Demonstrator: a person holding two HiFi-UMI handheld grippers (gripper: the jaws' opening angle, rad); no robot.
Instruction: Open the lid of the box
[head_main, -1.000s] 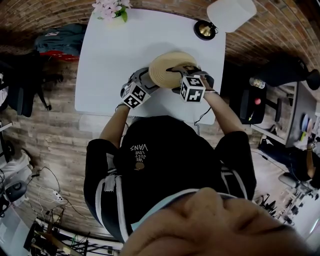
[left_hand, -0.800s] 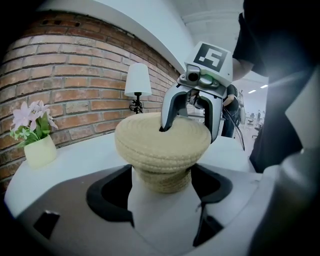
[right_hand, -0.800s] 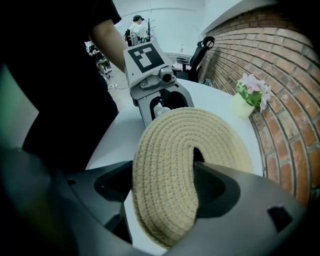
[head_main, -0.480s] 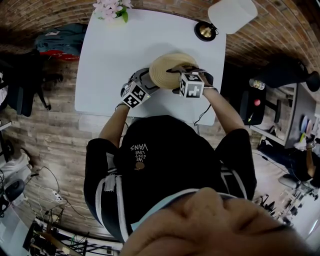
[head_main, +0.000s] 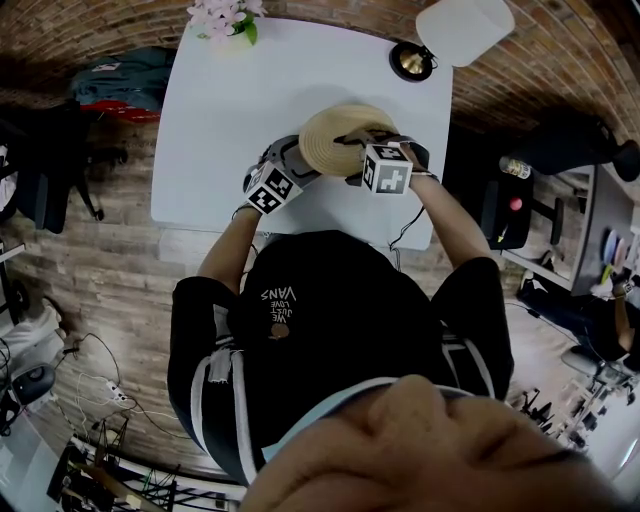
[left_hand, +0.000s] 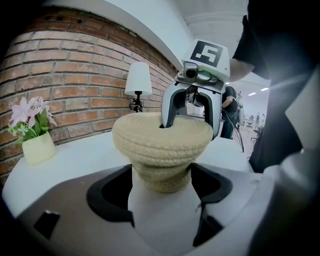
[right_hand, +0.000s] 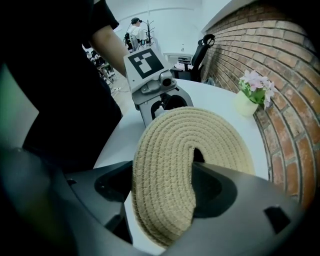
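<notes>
Coiled-rope box is stood near the front edge of the white tabletop, with its lid seated on the body. The body is clamped low by the left hand-held gripper. The lid is pinched by the right hand-held gripper, one jaw in the centre opening and the other at the rim.

The rope is judged light, soft and grippy. Flex is expected under the pinch, so a hold through the centre opening is preferred. A straight upward lift is advised. Room above is open. The table lamp and flower pot are well apart at the far edge.
</notes>
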